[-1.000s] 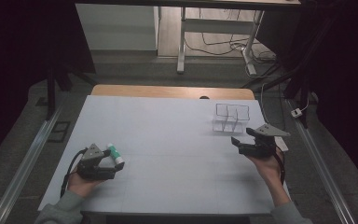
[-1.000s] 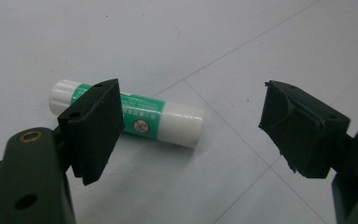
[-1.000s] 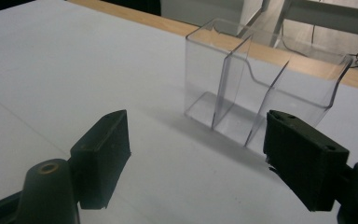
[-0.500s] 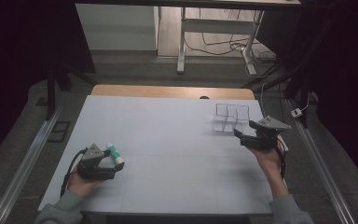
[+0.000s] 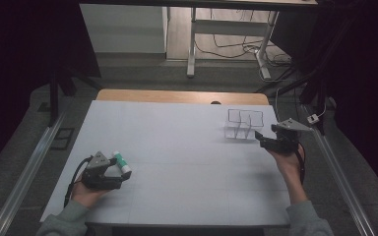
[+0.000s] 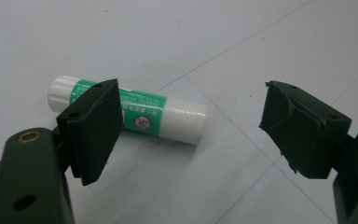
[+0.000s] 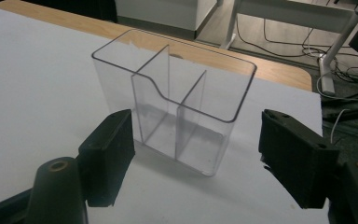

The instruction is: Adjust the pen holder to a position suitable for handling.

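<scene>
A white glue stick (image 6: 135,109) with a green label lies flat on the white table sheet (image 5: 177,147) near the front left. My left gripper (image 6: 191,126) is open just short of it; one pad hides part of the label. In the high view the glue stick (image 5: 121,161) lies at the tip of the left gripper (image 5: 117,169). A clear plastic organizer (image 7: 177,102) with inner dividers stands upright and empty at the right. My right gripper (image 7: 196,154) is open and aimed at it; its jaws have just been closing a little, and the pads touch nothing.
A strip of wooden tabletop (image 5: 177,96) runs along the far edge of the sheet. Beyond it are desk legs (image 5: 192,44) and cables on the floor. Metal rails (image 5: 29,167) flank both sides of the table.
The right hand has moved away from the person toward the back, bringing its gripper closer to the clear organizer. The left hand and the glue stick have not moved.
</scene>
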Action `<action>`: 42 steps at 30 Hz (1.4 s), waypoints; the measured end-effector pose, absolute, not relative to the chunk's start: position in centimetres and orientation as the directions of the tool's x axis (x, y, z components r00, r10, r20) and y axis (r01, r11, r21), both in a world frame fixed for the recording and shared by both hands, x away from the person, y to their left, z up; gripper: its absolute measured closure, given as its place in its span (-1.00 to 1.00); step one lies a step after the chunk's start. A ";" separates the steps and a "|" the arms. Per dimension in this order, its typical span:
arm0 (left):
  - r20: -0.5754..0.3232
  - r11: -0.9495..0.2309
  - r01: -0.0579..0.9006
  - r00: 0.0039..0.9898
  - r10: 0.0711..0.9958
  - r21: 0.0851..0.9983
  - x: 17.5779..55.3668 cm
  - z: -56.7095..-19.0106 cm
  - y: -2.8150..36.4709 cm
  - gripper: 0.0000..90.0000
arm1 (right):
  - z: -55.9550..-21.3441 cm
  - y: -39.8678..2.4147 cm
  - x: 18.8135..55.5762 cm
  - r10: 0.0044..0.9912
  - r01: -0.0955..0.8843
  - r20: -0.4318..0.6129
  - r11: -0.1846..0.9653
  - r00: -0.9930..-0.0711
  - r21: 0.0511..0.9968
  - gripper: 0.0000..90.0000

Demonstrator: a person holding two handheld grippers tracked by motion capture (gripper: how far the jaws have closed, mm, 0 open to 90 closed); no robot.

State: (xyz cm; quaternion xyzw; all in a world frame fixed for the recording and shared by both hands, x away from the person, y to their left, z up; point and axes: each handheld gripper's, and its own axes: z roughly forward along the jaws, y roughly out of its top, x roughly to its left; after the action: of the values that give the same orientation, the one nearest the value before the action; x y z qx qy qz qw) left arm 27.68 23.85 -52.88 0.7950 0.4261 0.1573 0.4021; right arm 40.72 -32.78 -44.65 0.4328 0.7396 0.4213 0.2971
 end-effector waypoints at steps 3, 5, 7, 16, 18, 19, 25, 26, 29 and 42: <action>-0.092 -0.314 0.552 0.587 0.805 0.773 27.7 -52.9 23.9 -0.55 | -44.8 -33.1 41.0 0.897 0.397 -0.069 0.260 -0.436 0.880 -0.42; -0.091 -0.315 0.551 0.587 0.804 0.773 27.7 -52.9 23.9 -0.55 | -44.9 -33.4 41.1 0.903 0.401 -0.065 0.252 -0.424 0.881 -0.42; -0.092 -0.315 0.552 0.588 0.804 0.772 27.7 -52.9 23.8 -0.55 | -44.9 -33.6 41.3 0.909 0.408 -0.069 0.251 -0.411 0.878 -0.40; -0.092 -0.318 0.556 0.587 0.804 0.768 27.7 -53.0 23.8 -0.55 | -44.9 -34.3 42.6 0.927 0.431 -0.080 0.246 -0.368 0.868 -0.33; -0.091 -0.319 0.555 0.587 0.804 0.768 27.7 -53.0 23.8 -0.55 | -45.0 -34.4 43.0 0.928 0.433 -0.079 0.243 -0.363 0.868 -0.30; -0.091 -0.319 0.555 0.588 0.804 0.768 27.7 -53.0 23.8 -0.55 | -45.1 -34.5 43.1 0.930 0.431 -0.077 0.238 -0.359 0.870 -0.29; -0.090 -0.324 0.556 0.592 0.801 0.765 27.8 -53.0 23.8 -0.55 | -45.2 -35.0 43.5 0.935 0.433 -0.074 0.230 -0.348 0.872 -0.18; -0.090 -0.325 0.555 0.592 0.801 0.766 27.8 -53.0 23.8 -0.55 | -45.3 -35.2 43.6 0.941 0.435 -0.075 0.222 -0.329 0.872 -0.13; -0.089 -0.325 0.556 0.591 0.802 0.765 27.8 -53.0 23.8 -0.55 | -45.4 -35.4 43.8 0.947 0.443 -0.088 0.225 -0.309 0.868 -0.05; -0.089 -0.327 0.559 0.591 0.802 0.762 27.8 -53.1 23.8 -0.55 | -47.0 -35.1 46.1 0.923 0.484 -0.110 0.291 -0.368 0.825 0.97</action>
State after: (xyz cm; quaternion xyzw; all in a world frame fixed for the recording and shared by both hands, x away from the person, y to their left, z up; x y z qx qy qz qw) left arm 27.81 23.77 -53.09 0.7998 0.4253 0.1540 0.3947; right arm 46.09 -35.06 -47.05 0.4730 0.7439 0.3615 0.3037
